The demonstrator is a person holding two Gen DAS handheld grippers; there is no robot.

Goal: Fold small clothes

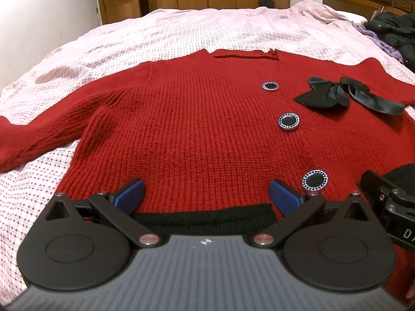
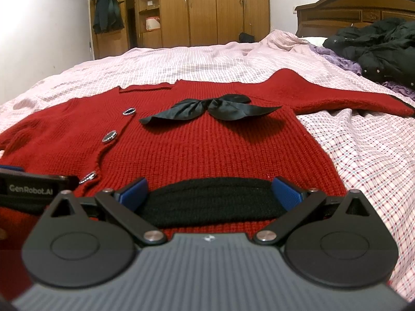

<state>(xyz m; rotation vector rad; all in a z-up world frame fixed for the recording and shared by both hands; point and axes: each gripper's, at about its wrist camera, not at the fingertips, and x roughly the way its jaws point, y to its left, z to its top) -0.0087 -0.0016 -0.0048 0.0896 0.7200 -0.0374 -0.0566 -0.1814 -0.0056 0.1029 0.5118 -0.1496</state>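
Observation:
A small red knitted cardigan point(image 1: 181, 129) lies front-up on the bed, with dark round buttons point(image 1: 288, 121), a black satin bow point(image 1: 345, 94) and a black ribbed hem point(image 1: 202, 220). One sleeve point(image 1: 33, 140) stretches left, the other sleeve point(image 2: 337, 96) reaches right. My left gripper point(image 1: 206, 194) stands open at the hem's left half, blue fingers point(image 1: 129, 194) wide apart over the knit. My right gripper point(image 2: 208, 193) is open too, straddling the black hem point(image 2: 210, 202) on the right half of the cardigan point(image 2: 207, 142). The bow point(image 2: 210, 108) lies ahead of it.
A pink checked bedspread point(image 1: 155, 39) covers the bed. A dark jacket point(image 2: 376, 49) and purple cloth point(image 2: 342, 62) lie near the wooden headboard point(image 2: 358, 2) at the right. Wooden wardrobes point(image 2: 207, 7) stand behind the bed. The other gripper's body point(image 1: 389, 202) shows at the right edge.

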